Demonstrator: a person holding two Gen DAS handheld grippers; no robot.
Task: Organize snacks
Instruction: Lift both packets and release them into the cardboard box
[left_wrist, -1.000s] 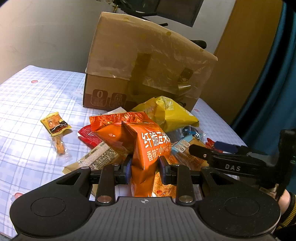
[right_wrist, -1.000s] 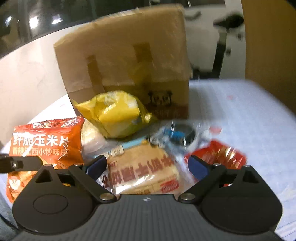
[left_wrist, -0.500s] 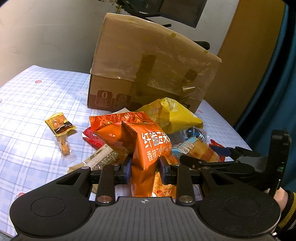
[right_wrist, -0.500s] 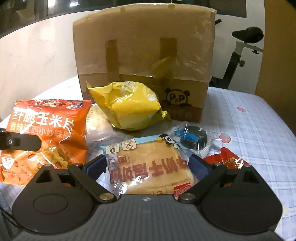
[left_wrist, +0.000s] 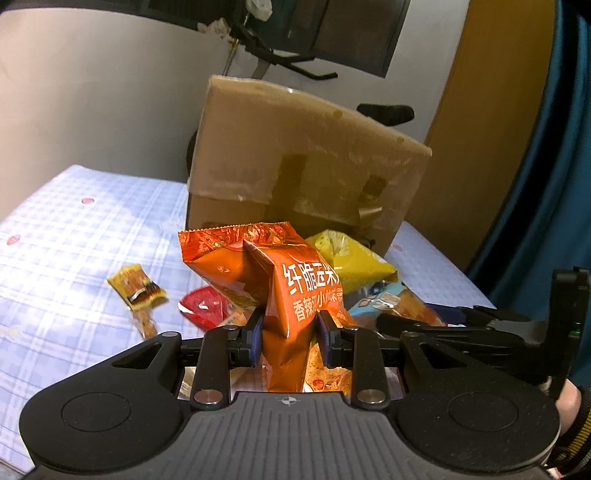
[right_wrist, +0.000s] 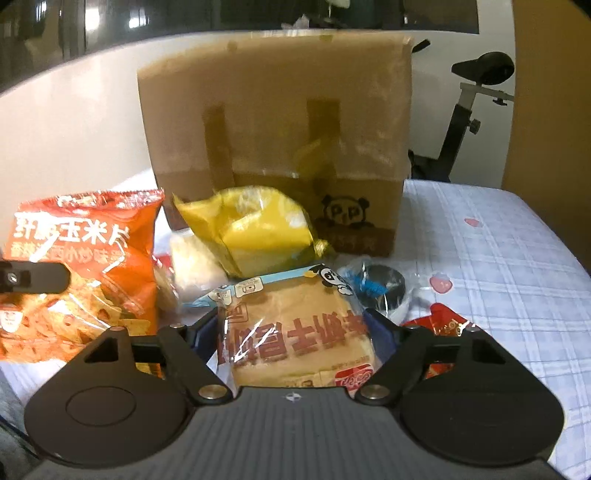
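Observation:
My left gripper (left_wrist: 290, 334) is shut on an orange corn chip bag (left_wrist: 291, 291) and holds it raised above the snack pile; the bag also shows in the right wrist view (right_wrist: 81, 266). My right gripper (right_wrist: 291, 326) has closed its blue pads against the sides of a wrapped bread slice (right_wrist: 295, 325), which lies on the table in front of a yellow bag (right_wrist: 251, 232). The right gripper also shows in the left wrist view at the right (left_wrist: 461, 325). A tall cardboard box (right_wrist: 280, 140) stands behind the pile.
A small yellow snack packet (left_wrist: 135, 286) lies to the left on the blue checked tablecloth (left_wrist: 74, 240). A red packet (left_wrist: 203, 306) lies under the raised bag. A clear-wrapped dark round item (right_wrist: 376, 284) and a red packet (right_wrist: 447, 325) lie right of the bread.
My left gripper has lifted the orange bag up off the pile. My right gripper has moved in around the bread slice and closed from wide open onto its sides.

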